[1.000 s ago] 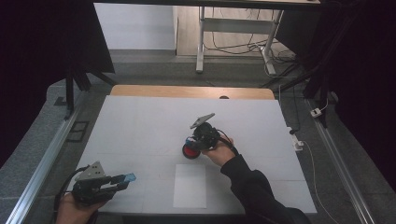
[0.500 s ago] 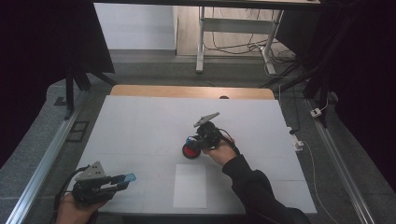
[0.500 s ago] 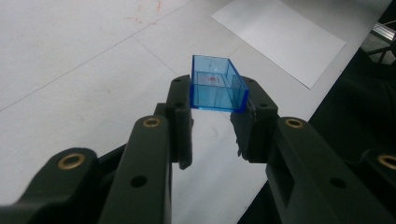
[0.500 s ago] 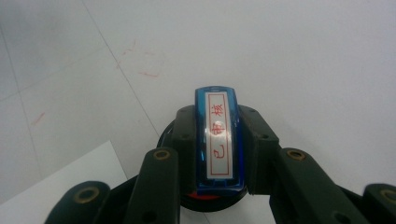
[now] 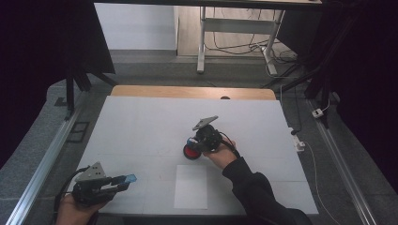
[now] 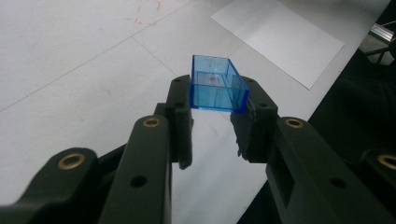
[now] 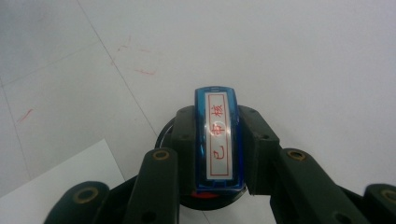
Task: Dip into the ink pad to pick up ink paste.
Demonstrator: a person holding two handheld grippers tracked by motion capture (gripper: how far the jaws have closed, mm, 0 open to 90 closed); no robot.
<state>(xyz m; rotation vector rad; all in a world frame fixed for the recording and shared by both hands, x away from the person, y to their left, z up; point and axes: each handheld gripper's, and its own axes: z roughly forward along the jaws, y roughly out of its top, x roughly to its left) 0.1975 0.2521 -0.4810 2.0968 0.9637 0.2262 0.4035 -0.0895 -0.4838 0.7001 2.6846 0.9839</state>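
Two tools are in your hands, and each one is squeezing something. Your left tool [image 5: 123, 180] grips a small clear blue cap [image 6: 217, 84] near the front left corner of the white counter [image 5: 141, 126]. Your right tool [image 5: 193, 147] is clamped on a blue stamp [image 7: 218, 135] with red letters on its label. That stamp sits on a round red ink pad [image 5: 190, 152] near the middle of the counter. One white sheet of paper [image 5: 191, 186] lies just in front of the pad.

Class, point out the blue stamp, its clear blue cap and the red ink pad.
blue stamp [image 7: 218, 140], right gripper view, on its white label.
clear blue cap [image 6: 218, 85], left gripper view, on its open hollow.
red ink pad [image 5: 190, 152], high view, on its red surface.
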